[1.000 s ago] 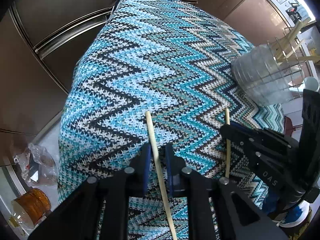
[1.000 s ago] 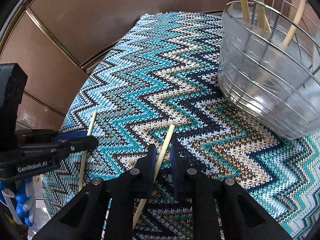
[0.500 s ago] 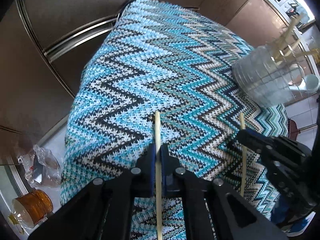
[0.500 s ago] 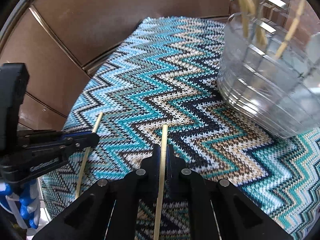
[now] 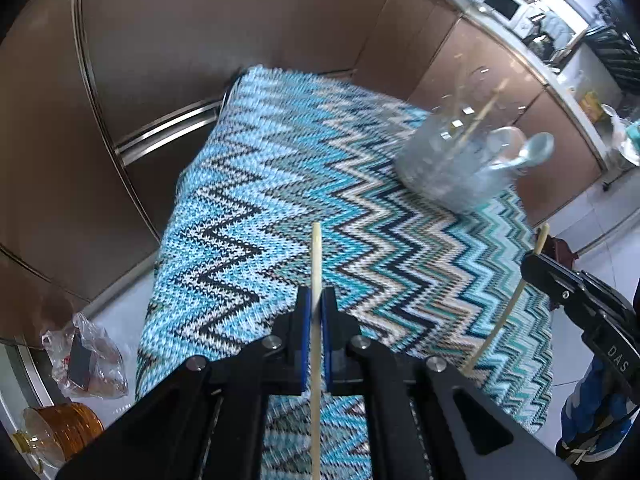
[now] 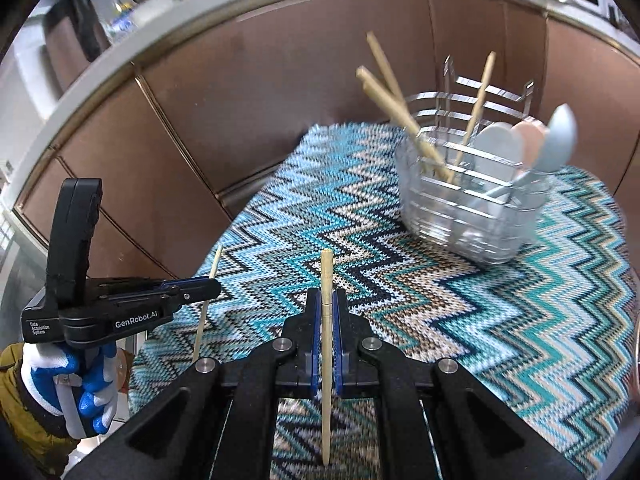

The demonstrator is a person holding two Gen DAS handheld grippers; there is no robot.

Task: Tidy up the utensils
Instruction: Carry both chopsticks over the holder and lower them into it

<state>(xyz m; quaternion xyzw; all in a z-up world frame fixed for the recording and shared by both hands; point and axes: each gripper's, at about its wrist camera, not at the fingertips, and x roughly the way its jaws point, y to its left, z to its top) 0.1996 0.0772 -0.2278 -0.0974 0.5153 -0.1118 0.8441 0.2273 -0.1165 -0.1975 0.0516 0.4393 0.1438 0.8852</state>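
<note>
Clear acrylic caddy [image 6: 476, 204] on the zigzag-knit worktop cloth [image 6: 400, 280] holds wooden chopsticks [image 6: 400, 108] and seemingly three pastel spoons [image 6: 520, 140]. Left hand-held gripper [image 5: 316, 312] is clamped on one pale chopstick [image 5: 316, 264]; right hand-held gripper [image 6: 327, 316] clamps another [image 6: 326, 280], both apart from the caddy.

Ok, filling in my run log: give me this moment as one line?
left gripper: shut on chopstick | right gripper: shut on second chopstick | holder: on patterned cloth

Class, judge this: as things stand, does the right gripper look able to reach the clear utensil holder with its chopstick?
Probably yes: only bare zigzag cloth lies between the right gripper, shut on its chopstick, and the holder.
</note>
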